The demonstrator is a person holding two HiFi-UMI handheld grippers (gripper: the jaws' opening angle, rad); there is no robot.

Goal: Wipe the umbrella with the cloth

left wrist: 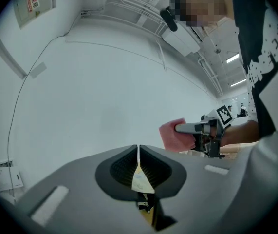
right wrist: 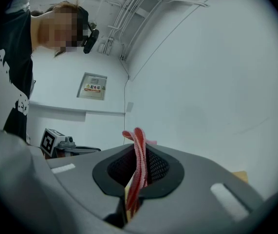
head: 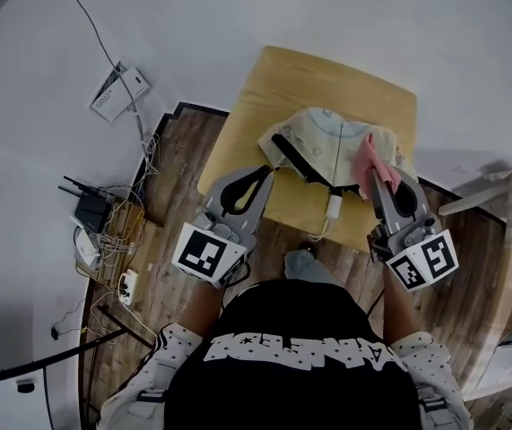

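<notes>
Left hand-held gripper [left wrist: 139,151] is clamped shut on the cream umbrella [head: 323,141] fabric edge. Right hand-held gripper [right wrist: 139,136] pinches the pink cloth [right wrist: 138,165] tight. The umbrella spans between both tips, over the wooden worktop [head: 327,79].

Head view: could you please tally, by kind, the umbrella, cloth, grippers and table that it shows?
umbrella: 1
cloth, pink: 1
grippers: 2, the left gripper and the right gripper
table, yellow: 1
Total: 5
</notes>
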